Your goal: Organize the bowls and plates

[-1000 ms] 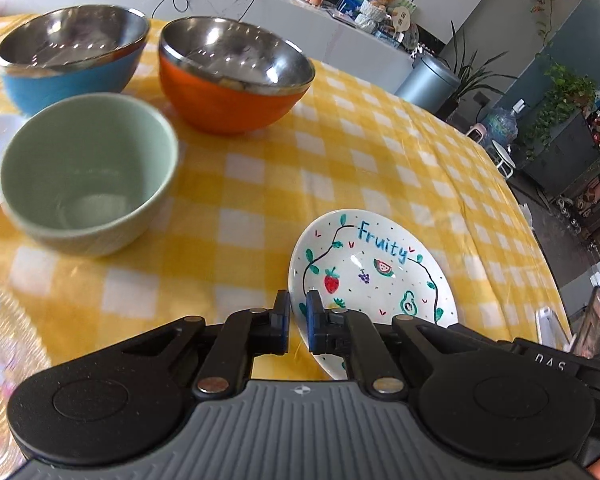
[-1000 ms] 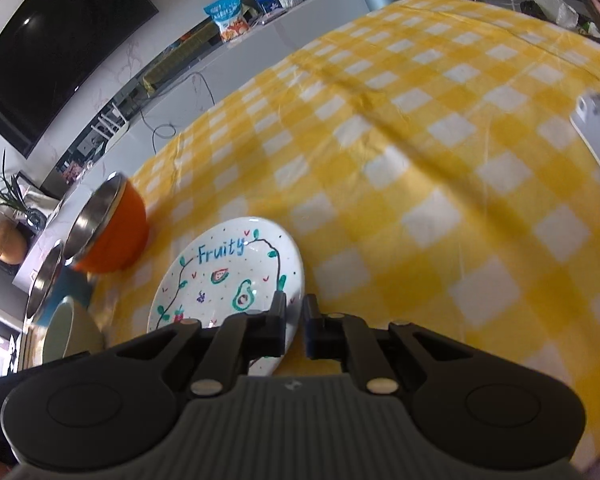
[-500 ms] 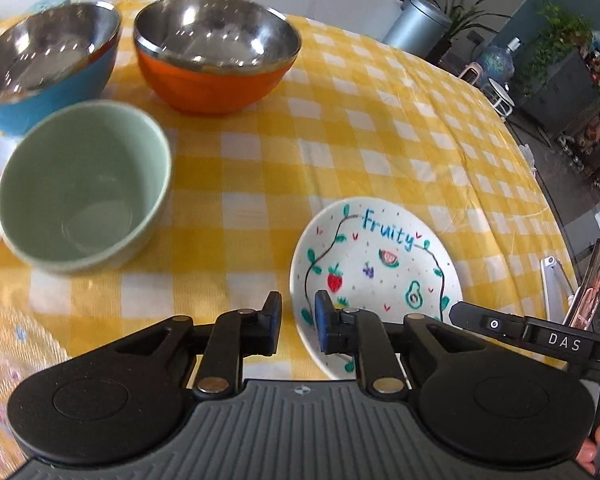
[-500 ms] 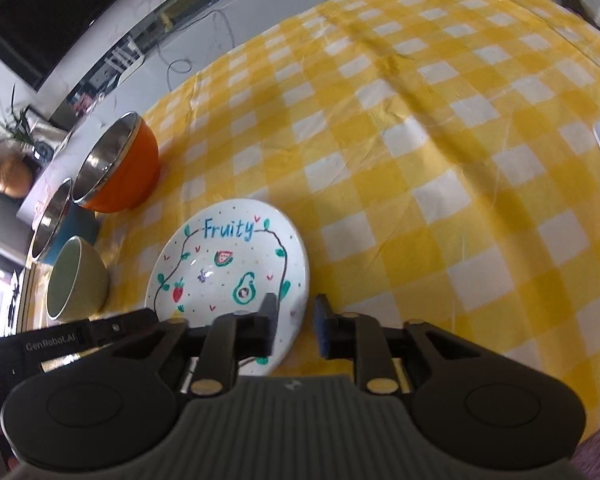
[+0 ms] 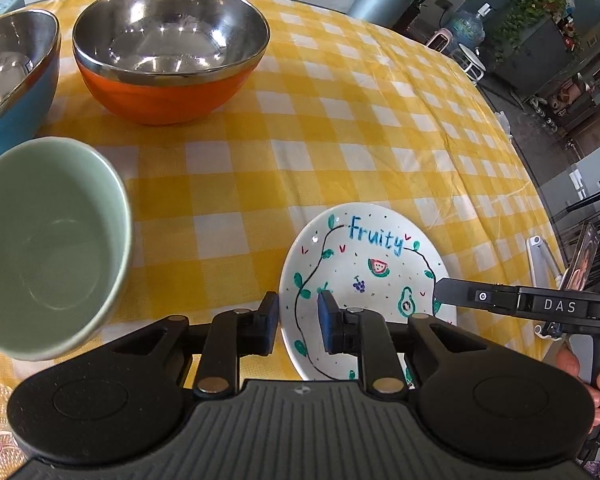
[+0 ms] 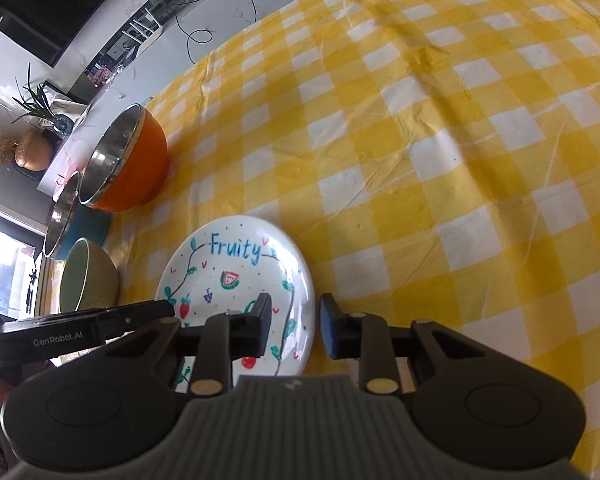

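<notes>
Wider-spread fingers (image 5: 268,322) — plate (image 5: 364,264) edge hidden

Left gripper (image 5: 298,322): jaws parted, clear gap between the blue pads (image 5: 327,320), nothing clamped. Pointing forward and down at a shallow angle, low over the near edge of the table. Its black body also shows side-on at the left of the right wrist view (image 6: 100,326), tip pointing right.

Right gripper (image 6: 294,326): jaws parted too, similar gap, nothing between the fingers. Same low, forward-tilted pose at the near edge. From the left wrist view it comes in from the right (image 5: 452,292), tip aimed left toward the other gripper (tips near, not touching).

Right hand (image 5: 584,372): fingers wrapped round the handle, lower right corner.
</notes>
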### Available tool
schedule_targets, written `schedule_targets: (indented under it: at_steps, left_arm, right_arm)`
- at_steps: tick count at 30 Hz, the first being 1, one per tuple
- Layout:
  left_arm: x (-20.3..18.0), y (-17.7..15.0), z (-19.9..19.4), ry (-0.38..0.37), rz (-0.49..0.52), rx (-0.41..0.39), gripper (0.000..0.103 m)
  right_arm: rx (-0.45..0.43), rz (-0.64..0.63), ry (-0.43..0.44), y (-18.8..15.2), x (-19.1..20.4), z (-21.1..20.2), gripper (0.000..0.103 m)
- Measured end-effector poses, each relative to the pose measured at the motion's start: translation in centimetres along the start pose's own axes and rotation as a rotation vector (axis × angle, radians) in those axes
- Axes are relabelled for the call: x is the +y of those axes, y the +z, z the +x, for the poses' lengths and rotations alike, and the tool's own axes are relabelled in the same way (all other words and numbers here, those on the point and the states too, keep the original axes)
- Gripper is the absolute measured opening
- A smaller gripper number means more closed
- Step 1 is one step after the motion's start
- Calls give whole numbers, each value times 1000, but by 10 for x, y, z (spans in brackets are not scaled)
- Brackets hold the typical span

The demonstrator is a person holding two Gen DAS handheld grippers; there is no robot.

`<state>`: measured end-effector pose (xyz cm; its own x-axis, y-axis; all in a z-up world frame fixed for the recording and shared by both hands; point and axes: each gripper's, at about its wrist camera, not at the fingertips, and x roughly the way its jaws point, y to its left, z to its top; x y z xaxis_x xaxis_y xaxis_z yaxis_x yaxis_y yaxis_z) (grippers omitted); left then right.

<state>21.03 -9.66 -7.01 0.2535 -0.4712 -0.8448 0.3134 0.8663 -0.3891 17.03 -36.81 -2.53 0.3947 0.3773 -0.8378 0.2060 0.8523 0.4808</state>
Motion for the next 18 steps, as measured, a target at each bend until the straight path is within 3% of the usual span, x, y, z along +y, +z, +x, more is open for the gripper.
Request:
schedule_targets:
  at_steps: [3,5,18]
  left_arm:
    - [6,-1,-1,-6,-17,-2,14]
    - [11,-2,-3,-20,-50,-5,12]
    - [10,-17,-23,1,-103,-58,12]
  right_arm:
    - [-5,1,1,-2,-1,-1,19]
    - [-15,-5,-17,-3,0,-1,9]
    - [-16,63,27,-18,-4,-4,8]
